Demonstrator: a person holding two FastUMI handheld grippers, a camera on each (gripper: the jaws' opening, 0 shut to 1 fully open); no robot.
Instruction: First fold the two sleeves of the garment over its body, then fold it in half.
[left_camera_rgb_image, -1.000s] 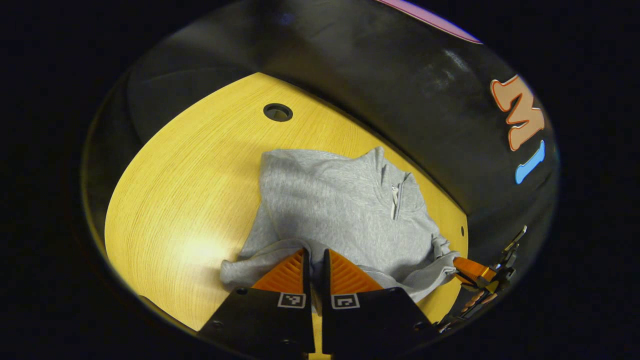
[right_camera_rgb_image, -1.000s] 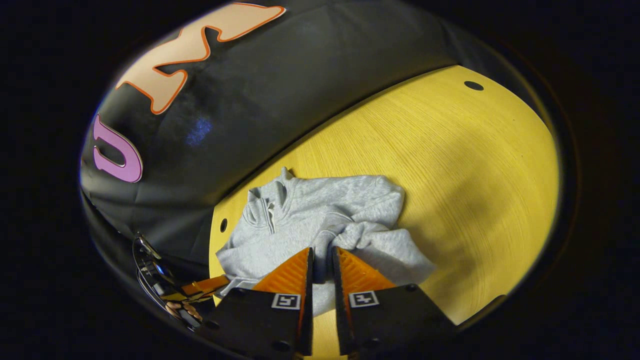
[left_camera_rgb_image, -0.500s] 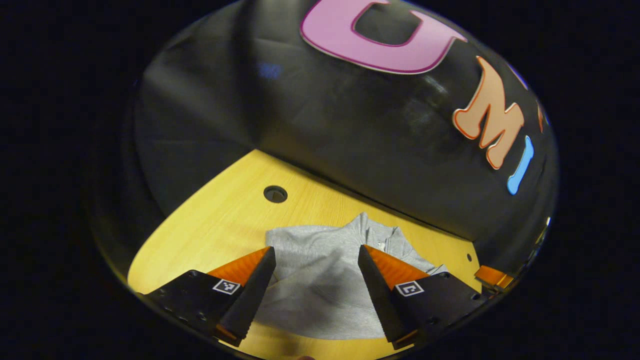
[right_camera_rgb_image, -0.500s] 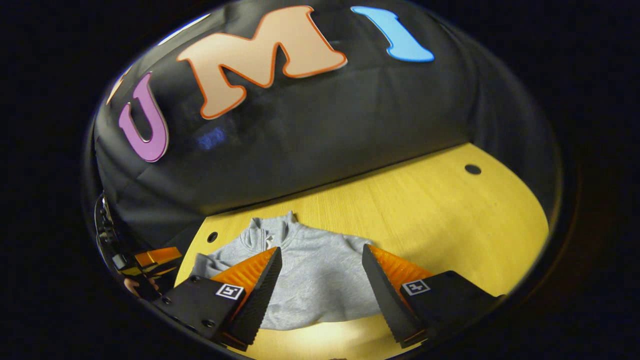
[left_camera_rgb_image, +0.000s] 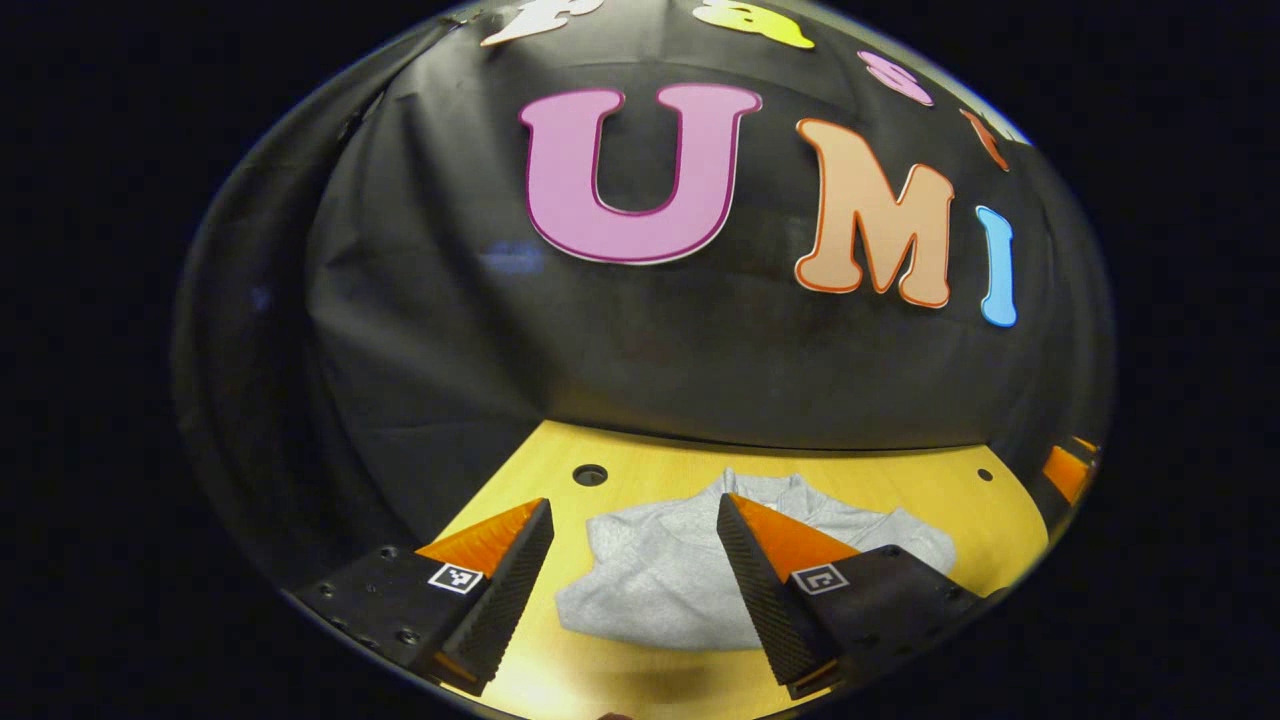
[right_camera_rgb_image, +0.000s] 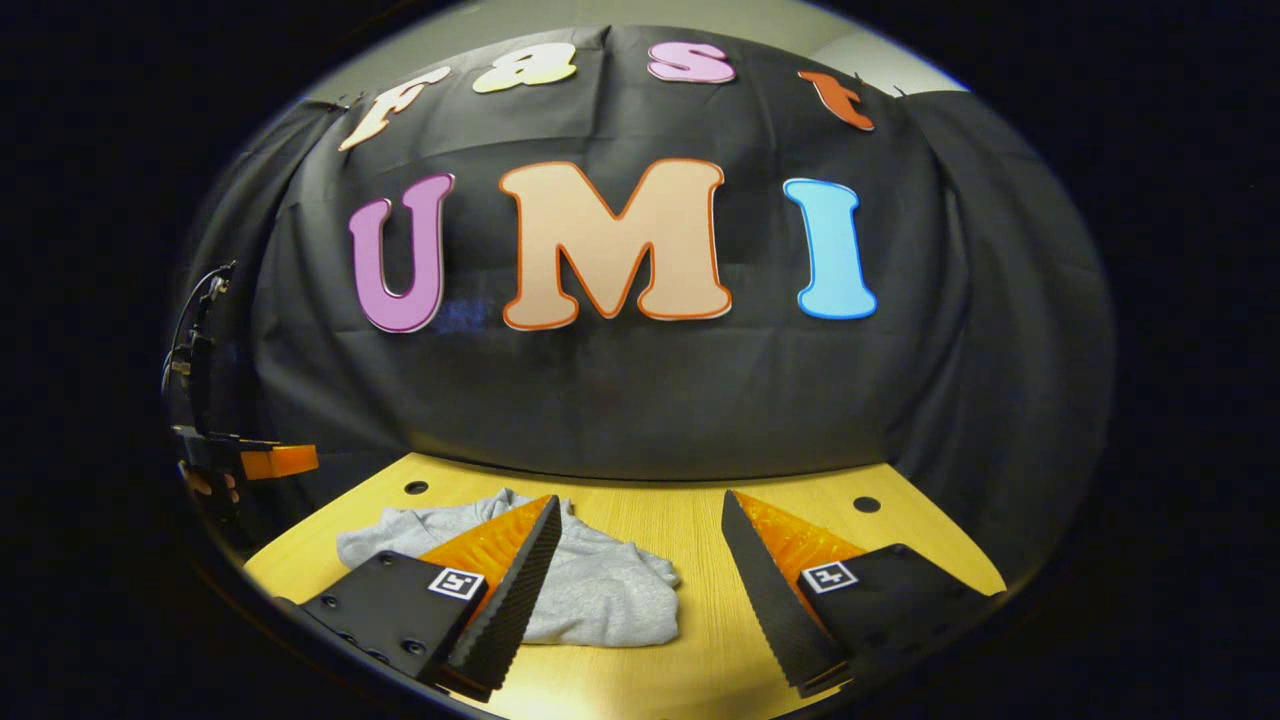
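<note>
Grey fleece zip-neck garment (left_camera_rgb_image: 680, 580) lies folded on the yellow wooden table (right_camera_rgb_image: 700, 530), collar toward the wall. Left gripper (left_camera_rgb_image: 635, 520) and right gripper (right_camera_rgb_image: 640, 515) hang above it, jaws spread wide, holding nothing. Judging the fold done, best to draw both straight back — no snagging the cloth.

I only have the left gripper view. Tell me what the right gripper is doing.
Observer: The right gripper is open, with nothing between its fingers.
Operator: Report where the sweatshirt sits from that side.
Observer: The grey sweatshirt lies on the table, partly behind one finger; bare wood shows between the two fingers.
Operator: Describe my gripper from there.
Observer: A hand holds the left gripper beyond the table's edge, clear of the sweatshirt.
</note>
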